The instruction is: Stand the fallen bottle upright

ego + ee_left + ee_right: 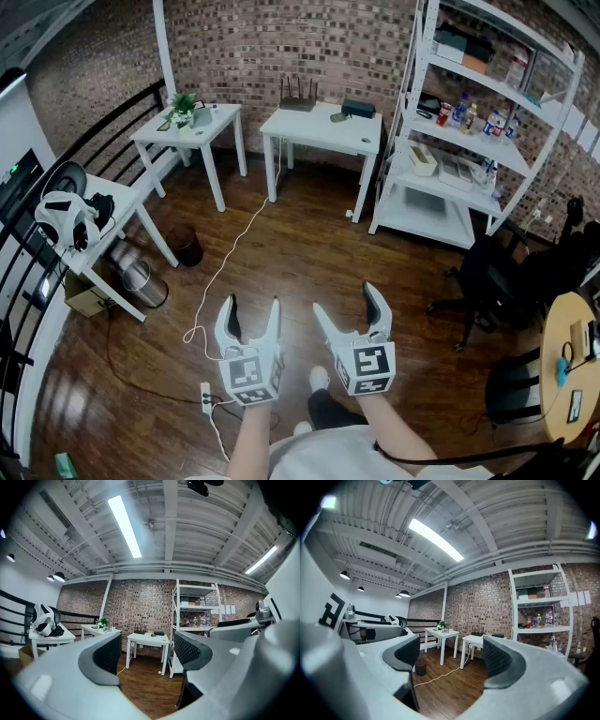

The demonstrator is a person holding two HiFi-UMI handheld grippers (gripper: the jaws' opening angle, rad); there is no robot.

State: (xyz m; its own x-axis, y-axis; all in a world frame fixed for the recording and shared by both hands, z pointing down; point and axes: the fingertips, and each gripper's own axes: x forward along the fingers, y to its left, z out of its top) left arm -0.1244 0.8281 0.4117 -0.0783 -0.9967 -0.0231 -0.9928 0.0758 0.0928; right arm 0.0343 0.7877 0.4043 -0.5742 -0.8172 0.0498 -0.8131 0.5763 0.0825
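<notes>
Head view only: left gripper [252, 303] and right gripper [345, 300] from above, side by side, each on a bare forearm, well short of the rack [427, 214]; cable [230, 262] trailing over the boards left of the rack; dark chair [483, 277] just right of the rack's foot.
Gripper views only: ribbed ceiling [211, 522] and a lit tube lamp [124, 527] high above the rack; the rack seen level, from the side, all shelves stacked one over another.
Right gripper view only: the left gripper's body, at the edge away from the rack.
Left gripper: jaws spread wide, nothing between them; desk and boards far off through the gap.
Right gripper: jaws spread wide too, nothing pinched; only boards and cable beyond the gap.
Surface: dark wooden floor [300, 234], glossy, running from the grippers up to the rack.
Room: brick wall [281, 47] behind the rack; white desk [319, 127] just left of the rack; smaller table [216, 127] with a plant [183, 103] farther left.
Bottles [473, 114]: a row on the rack's middle shelf, well apart from both grippers.
Fallen one: too small to pick out among them.
Long axis, pointing: cannot tell at this range.
</notes>
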